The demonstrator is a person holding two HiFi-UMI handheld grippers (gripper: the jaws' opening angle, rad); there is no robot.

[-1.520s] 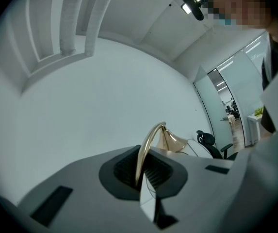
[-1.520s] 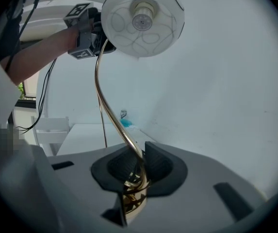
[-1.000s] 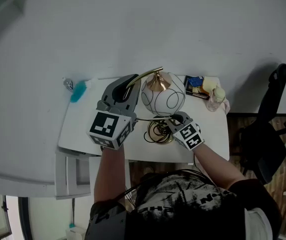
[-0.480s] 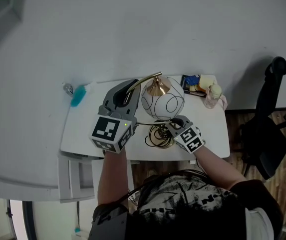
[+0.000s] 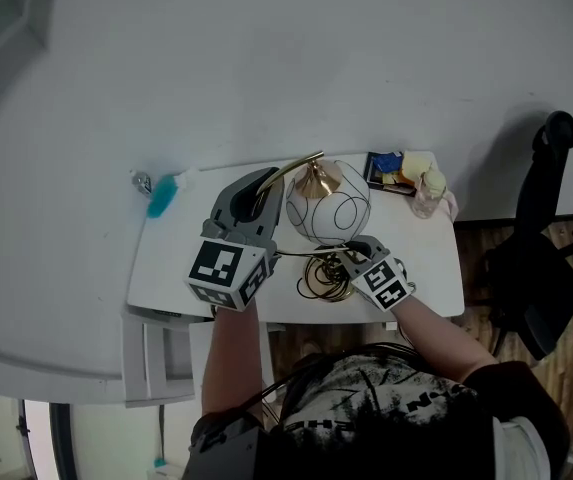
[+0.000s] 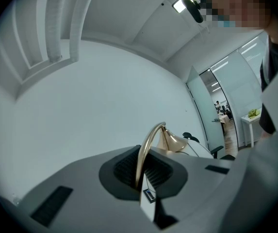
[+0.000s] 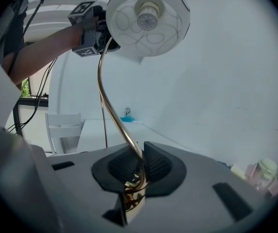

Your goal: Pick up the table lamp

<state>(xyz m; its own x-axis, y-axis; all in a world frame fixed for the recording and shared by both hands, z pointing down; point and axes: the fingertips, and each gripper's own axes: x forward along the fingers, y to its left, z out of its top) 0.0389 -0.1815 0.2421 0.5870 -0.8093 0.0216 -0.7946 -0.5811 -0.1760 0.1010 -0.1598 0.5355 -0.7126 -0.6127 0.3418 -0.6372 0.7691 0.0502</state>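
Observation:
The table lamp has a white globe shade [image 5: 328, 208] with black line drawings, a curved gold stem [image 5: 301, 163] and a gold wire-ring base [image 5: 321, 273]. It is over the white table [image 5: 166, 268]. My left gripper [image 5: 256, 193] is shut on the upper stem [image 6: 146, 152], which rises between its pads towards the gold cap [image 6: 172, 141]. My right gripper [image 5: 351, 253] grips the lower stem [image 7: 112, 110] just above the base, and its jaws are closing, with the pads pressed on the metal [image 7: 138, 166]. The shade [image 7: 148, 21] hangs overhead in the right gripper view.
A blue object [image 5: 161, 196] lies at the table's back left corner. Small packets [image 5: 391, 168] and a pink bottle [image 5: 428, 193] stand at the back right. A black office chair [image 5: 546, 258] is right of the table, and a white slatted chair [image 5: 156, 353] is at its front left.
Both hands and the lamp have drifted slightly together. Both grips on the stem look the same.

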